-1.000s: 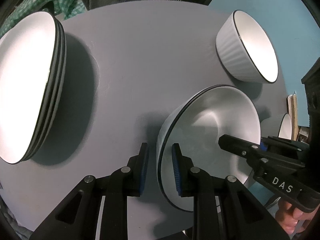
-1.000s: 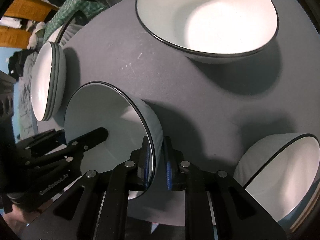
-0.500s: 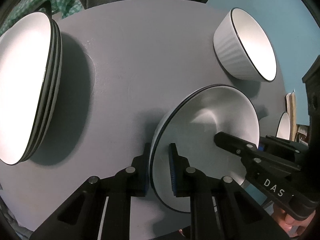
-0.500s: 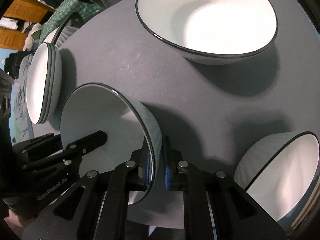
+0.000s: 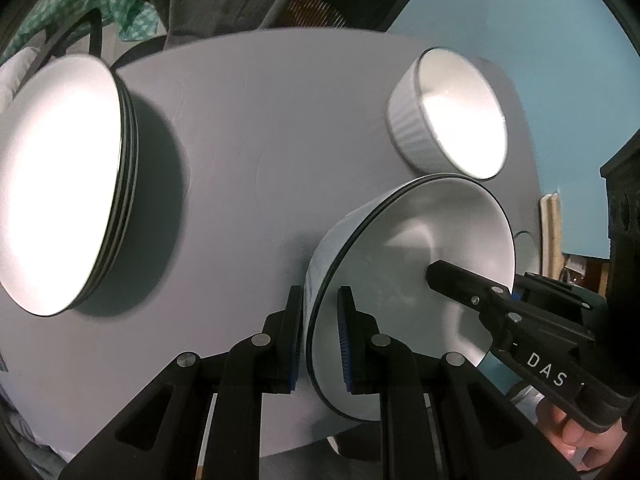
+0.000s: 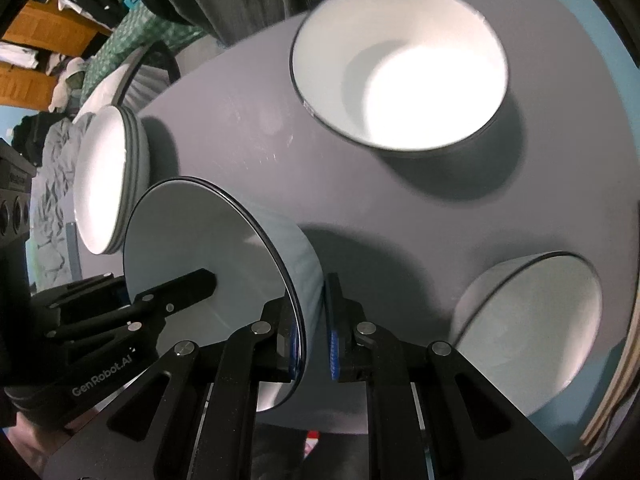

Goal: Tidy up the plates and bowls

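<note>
While both my grippers pinch opposite sides of one bowl (image 5: 420, 280), risk is mostly in the grip. Left gripper (image 5: 318, 340) has jaws closed on the near rim wall, one pad inside, one outside; right gripper (image 6: 312, 332) clamps the far side the same way. Bowl sits between the two tools over the near part of the grey worktop (image 5: 260, 140), and looks raised off it, though I cannot see the underside to confirm.

Risks:
- Glazed wall is slick and pads only catch a thin strip at the rim, so the bowl could slide out and drop.
- If my two hands drift apart or tilt unevenly, the rim twists in the pads, or the bowl pops free.
- Ribbed bowl (image 5: 444, 116) is just beside the held bowl; a sideways swing could clip it.
- Plate stack (image 5: 56, 184) and large bowl (image 6: 400, 68) stand well apart, less concern.

Hard to make out:
- Base of the held bowl is hidden in both views.
- Another bowl (image 6: 532, 320) is cut off at the right view's edge, partly blurred.
- Plate count unclear; stacked rims merge.
- Only a fingertip of the person's hand (image 5: 576, 436) shows.
</note>
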The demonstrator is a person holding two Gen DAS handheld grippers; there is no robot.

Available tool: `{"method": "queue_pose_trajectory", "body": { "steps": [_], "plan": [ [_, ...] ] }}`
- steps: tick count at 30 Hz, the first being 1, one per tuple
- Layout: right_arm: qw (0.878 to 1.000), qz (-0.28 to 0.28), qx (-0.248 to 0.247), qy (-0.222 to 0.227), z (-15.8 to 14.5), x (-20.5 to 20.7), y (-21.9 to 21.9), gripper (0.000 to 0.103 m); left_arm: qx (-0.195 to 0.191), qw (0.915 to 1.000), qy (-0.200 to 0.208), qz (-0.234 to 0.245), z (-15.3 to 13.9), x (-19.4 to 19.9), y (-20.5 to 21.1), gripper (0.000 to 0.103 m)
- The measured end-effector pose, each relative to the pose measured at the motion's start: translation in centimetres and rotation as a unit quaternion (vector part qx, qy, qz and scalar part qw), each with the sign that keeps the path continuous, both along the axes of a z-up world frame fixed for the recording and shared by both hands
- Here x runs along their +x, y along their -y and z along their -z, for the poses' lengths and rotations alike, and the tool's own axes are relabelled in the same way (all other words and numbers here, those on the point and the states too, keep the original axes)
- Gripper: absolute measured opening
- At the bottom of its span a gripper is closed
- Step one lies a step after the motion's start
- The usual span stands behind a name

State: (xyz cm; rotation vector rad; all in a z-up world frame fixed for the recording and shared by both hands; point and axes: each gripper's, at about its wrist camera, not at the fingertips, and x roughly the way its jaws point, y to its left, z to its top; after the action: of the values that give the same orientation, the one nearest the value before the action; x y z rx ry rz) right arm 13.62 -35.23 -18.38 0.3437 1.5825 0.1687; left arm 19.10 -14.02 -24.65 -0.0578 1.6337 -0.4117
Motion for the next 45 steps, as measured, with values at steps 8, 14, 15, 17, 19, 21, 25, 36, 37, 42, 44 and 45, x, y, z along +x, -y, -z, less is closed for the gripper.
{"method": "queue_pose_trajectory", "body": {
  "steps": [8,14,15,17,19,21,25,36,37,42,44,45],
  "plan": [
    [1.000,-0.004,-0.007,0.016,-3.2,0.7,0.9,0.011,-0.012,0.9988,0.039,0.026,-4.5,2.4,-0.4,0.016],
    [0.999,0.008,-0.010,0.030,-4.3,2.6,1.5,0.011,-0.013,0.9972,0.062,0.040,-5.3,3.9,3.6,0.016],
    [0.999,0.009,-0.011,0.033,-4.4,2.8,1.8,0.011,-0.011,0.9969,0.064,0.044,-5.4,4.3,4.3,0.016],
    [0.999,0.012,-0.015,0.036,-4.5,3.3,2.4,0.011,-0.009,0.9964,0.065,0.053,-5.2,4.9,5.2,0.016],
    [0.999,0.017,-0.017,0.036,-4.4,4.0,3.1,0.011,-0.009,0.9959,0.065,0.063,-5.1,5.5,6.1,0.016],
    [0.999,0.023,-0.018,0.035,-4.5,4.6,3.8,0.011,-0.007,0.9953,0.065,0.071,-4.8,6.3,7.0,0.016],
    [0.999,0.037,-0.010,0.029,-3.8,5.6,5.1,0.011,0.000,0.9945,0.067,0.081,-4.1,7.6,8.2,0.016],
    [0.999,0.046,-0.001,0.006,-1.9,8.0,7.6,0.011,0.025,0.9935,0.052,0.099,-2.2,9.6,10.8,0.016],
    [0.999,0.044,-0.003,0.005,-1.8,8.2,7.6,0.011,0.030,0.9929,0.053,0.102,-2.1,9.6,10.9,0.016],
    [0.999,0.042,-0.008,-0.005,-0.8,8.6,7.7,0.011,0.042,0.9919,0.053,0.108,-1.5,9.8,11.6,0.016],
    [0.999,0.044,-0.008,-0.008,-0.4,8.6,7.8,0.011,0.044,0.9917,0.048,0.111,-1.0,9.9,11.7,0.016],
    [0.999,0.046,-0.010,-0.010,-0.2,8.7,7.9,0.011,0.045,0.9916,0.047,0.112,-0.9,9.9,11.7,0.016]
  ]
}}
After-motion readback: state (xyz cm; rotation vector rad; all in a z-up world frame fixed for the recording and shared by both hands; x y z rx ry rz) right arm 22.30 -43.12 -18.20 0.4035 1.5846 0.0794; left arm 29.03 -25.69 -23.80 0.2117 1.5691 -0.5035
